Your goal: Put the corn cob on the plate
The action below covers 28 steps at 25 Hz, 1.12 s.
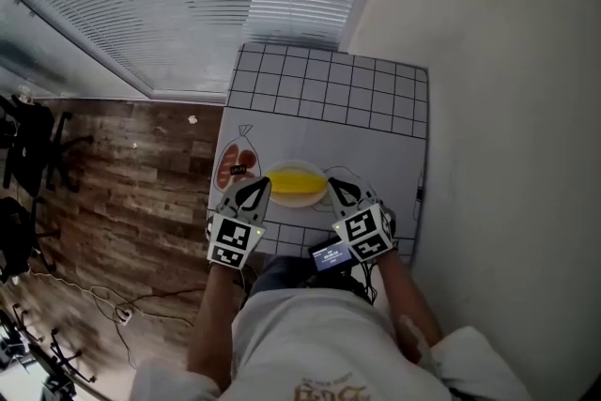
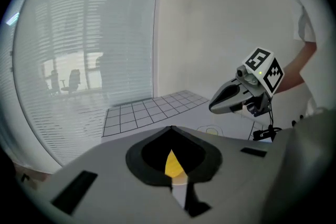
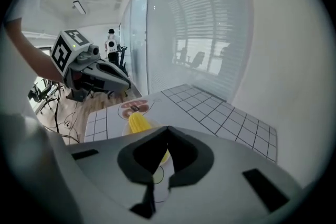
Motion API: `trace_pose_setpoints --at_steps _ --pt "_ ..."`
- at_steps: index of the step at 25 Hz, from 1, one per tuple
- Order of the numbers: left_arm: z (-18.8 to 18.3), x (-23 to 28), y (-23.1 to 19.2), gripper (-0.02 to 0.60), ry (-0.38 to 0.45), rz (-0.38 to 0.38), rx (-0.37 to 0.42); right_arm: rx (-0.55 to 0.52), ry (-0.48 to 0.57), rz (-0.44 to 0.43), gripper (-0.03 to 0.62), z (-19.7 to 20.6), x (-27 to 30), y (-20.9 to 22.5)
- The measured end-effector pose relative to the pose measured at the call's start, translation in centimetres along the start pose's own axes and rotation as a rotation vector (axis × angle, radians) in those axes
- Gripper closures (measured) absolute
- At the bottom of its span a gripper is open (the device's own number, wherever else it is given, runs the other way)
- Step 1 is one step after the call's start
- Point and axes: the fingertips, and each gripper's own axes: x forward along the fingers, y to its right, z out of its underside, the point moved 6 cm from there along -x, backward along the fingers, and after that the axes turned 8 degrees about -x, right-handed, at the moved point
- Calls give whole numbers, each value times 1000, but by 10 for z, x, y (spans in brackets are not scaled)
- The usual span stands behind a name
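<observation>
1. Writing: I can read none. The flat packet (image 1: 237, 166) of reddish pieces carries a small dark label, too small to make out. The lit screen (image 1: 331, 255) near the person's body shows lines of text, also illegible. Each claw's marker cube (image 1: 233, 242) shows only black-and-white square patterns.
2. Left claw (image 1: 261, 187): its jaws are pressed together at the tips and pinch nothing. In the left gripper view a sliver of yellow shows through the opening behind the tips. The claw hangs off the worktop (image 1: 329, 94), at 8 o'clock of the plate (image 1: 302, 203).
3. Right claw (image 1: 333, 186): its jaws are likewise pressed together and empty. It sits at 4 o'clock of the plate, clear of it.
4. Task item: the corn cob (image 1: 293, 182) lies lengthwise on the white plate, between the two claw tips, and neither claw touches it.
5. Surroundings: the packet lies just beside the plate at 9 o'clock. Black grid lines cover the worktop towards 12 o'clock. A cable (image 1: 419, 192) runs along the worktop edge at 3 o'clock. Nothing stands between either claw and the plate.
</observation>
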Motion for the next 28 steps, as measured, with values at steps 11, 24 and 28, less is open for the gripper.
trace_pose_setpoints --at_steps 11,24,28 --pt "-49 -35 -8 574 153 -81 38 159 242 204 586 -41 -56 24" --pt "-119 -80 11 574 395 -140 72 119 410 305 588 -99 -109 30" --pt "-129 -92 14 574 424 -162 85 133 431 312 588 -101 -116 30"
